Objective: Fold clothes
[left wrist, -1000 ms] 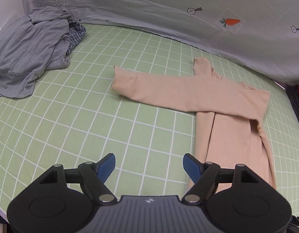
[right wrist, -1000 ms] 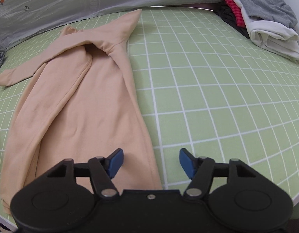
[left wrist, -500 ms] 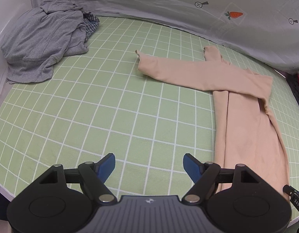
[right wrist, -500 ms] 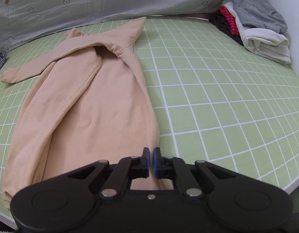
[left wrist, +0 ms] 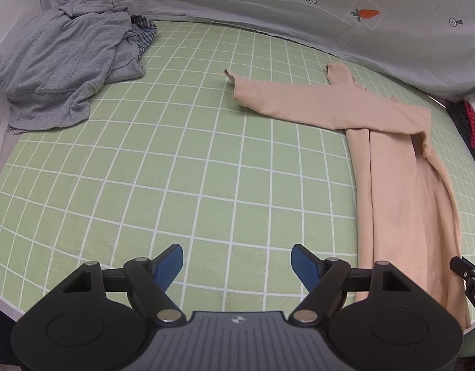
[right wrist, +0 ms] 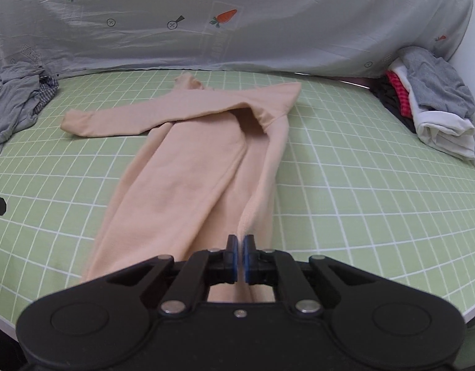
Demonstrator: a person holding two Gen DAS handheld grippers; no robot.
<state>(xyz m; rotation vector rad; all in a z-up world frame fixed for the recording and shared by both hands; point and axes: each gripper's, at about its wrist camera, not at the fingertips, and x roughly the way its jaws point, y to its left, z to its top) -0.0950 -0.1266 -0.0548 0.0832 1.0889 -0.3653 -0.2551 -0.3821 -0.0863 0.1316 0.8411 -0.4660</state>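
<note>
Garment: a peach long-sleeved top lies lengthwise on the green grid mat, hem toward the cameras, collar at 12 o'clock toward the backdrop.
Sleeve: one sleeve is folded across the chest, its cuff pointing to 9 o'clock on the mat.
Right gripper: the right gripper has its jaws closed on the top's near hem edge; a ridge of peach cloth runs up from between the blue pads and looks raised off the mat.
Left gripper: the left gripper hangs over bare mat with its jaws wide apart and nothing between them; the top lies at about 2 o'clock from it, apart from the pads.
Bench: the mat covers the bench, whose white near edge shows in both views.
Backdrop: a grey sheet with carrot prints hangs along the far side.
Left wrist view only: the gap between the open jaws and the top's left edge; a black piece of the other tool at 4 o'clock at the frame edge.
Right wrist view only: the pinch on the hem; a folded stack of white, grey and red clothes at 2 o'clock.
Both views: a crumpled grey garment with checked cloth under it sits at 10 o'clock, well apart from the top.
</note>
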